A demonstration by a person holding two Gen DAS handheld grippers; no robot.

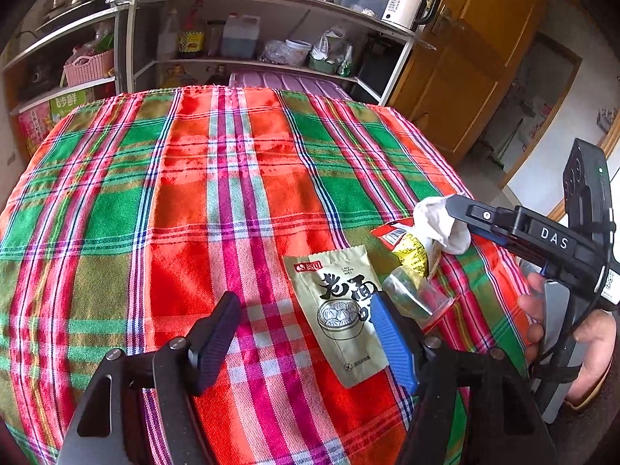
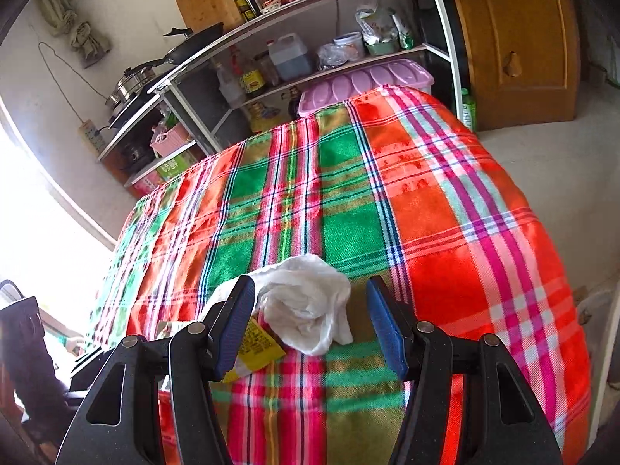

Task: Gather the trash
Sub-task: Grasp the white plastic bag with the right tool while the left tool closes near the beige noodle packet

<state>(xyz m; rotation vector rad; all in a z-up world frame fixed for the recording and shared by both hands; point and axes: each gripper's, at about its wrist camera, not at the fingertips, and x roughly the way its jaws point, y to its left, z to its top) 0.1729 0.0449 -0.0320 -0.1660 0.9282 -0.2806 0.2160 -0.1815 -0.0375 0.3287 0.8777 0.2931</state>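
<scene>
Left tool (image 1: 306,343) jaws apart; right tool (image 2: 310,323) jaws wide, both angled down.

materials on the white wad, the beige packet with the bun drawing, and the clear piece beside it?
White wad: looks like tissue or thin paper, matte, soft irregular creases. Beige packet: likely printed plastic or foil laminate, slight sheen, serrated top edge. Clear piece: seemingly transparent plastic film or wrapper, see-through with glare; exact type unclear.

Yellow wrapper (image 2: 257,348) half under crumpled tissue (image 2: 310,310) (print too small)
</scene>
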